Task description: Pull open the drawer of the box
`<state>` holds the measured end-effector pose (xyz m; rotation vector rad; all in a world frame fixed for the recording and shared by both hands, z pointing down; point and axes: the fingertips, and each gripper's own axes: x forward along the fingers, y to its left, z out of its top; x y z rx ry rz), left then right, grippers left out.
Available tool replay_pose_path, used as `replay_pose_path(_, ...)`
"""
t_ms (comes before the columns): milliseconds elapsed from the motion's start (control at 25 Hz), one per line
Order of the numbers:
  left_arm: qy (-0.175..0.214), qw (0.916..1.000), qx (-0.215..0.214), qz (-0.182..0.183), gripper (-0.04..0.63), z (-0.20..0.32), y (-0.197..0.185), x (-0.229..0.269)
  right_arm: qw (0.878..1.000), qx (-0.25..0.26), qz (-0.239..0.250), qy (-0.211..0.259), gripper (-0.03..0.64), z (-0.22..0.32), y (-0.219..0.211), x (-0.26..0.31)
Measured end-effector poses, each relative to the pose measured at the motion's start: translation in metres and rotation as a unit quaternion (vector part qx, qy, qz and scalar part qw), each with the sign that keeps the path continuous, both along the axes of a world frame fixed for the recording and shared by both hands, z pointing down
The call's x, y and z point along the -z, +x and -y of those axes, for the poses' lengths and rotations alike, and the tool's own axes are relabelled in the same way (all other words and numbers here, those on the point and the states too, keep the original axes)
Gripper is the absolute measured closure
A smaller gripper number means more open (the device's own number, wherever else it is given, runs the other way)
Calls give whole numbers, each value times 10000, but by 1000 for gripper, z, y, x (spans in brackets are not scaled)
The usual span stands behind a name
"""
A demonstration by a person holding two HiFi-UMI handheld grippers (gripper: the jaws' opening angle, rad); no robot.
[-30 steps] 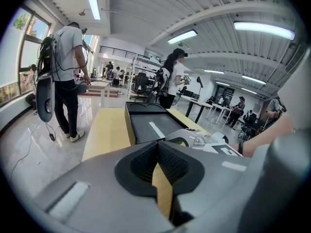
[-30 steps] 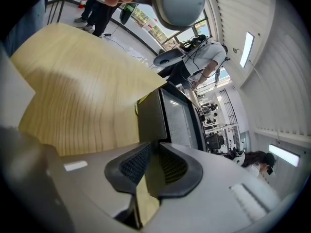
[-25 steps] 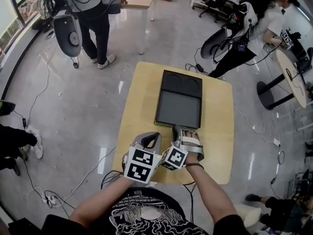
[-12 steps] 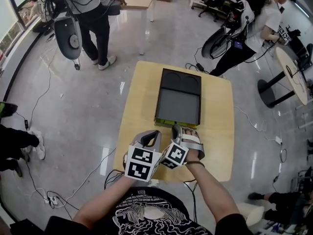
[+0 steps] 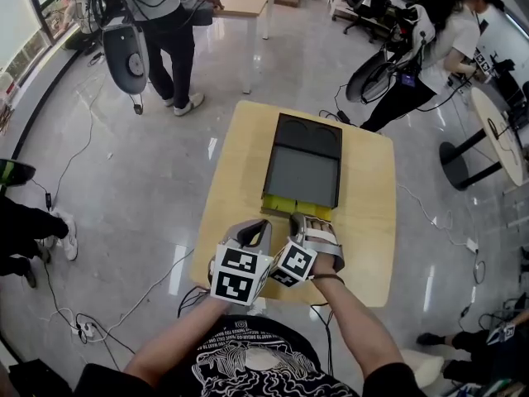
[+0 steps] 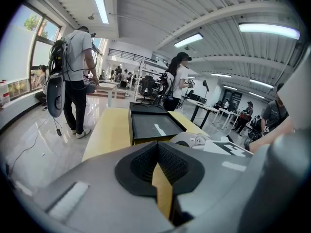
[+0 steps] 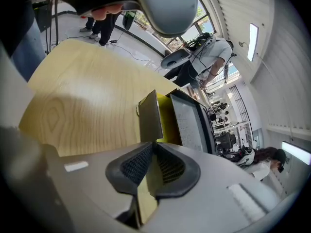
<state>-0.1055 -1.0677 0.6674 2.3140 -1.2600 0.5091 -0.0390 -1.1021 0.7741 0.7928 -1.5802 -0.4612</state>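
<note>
My right gripper [image 7: 154,148] has its jaws shut tight on the front of the drawer [image 7: 149,116]. The drawer sticks out a little from the dark box [image 5: 304,168], and it is yellow inside. The box sits on the counter [image 5: 235,180], nearer its far edge. My left gripper [image 6: 158,152] is by the near edge, jaws together on nothing.

No words, numbers or brand names can be read in any view. The cubes on the left gripper [image 5: 261,226] and right gripper [image 5: 295,218] carry only black-and-white square marker patterns. The white print on the person's black shirt [image 5: 240,364] is illegible.
</note>
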Motion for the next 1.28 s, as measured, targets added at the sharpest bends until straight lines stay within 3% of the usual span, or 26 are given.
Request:
replay_pose_path(400,33,9993,382,-3,575,-149,51,13,9998,168,99,-84,581,-147,46,13)
replay_pose_path(720,61,9975,706,14,575,-281,124,20,9991,386,145,-133,584,-279,118,16)
replay_pose_path(960,46,9977,683,30,575,-316,109,34,9990,375,158,-175,584,-314,103,29)
replay_pose_path(1280,-35,9989,460,-9,576,-355,60,38,9993,229,199,-217,585,-359,59,30)
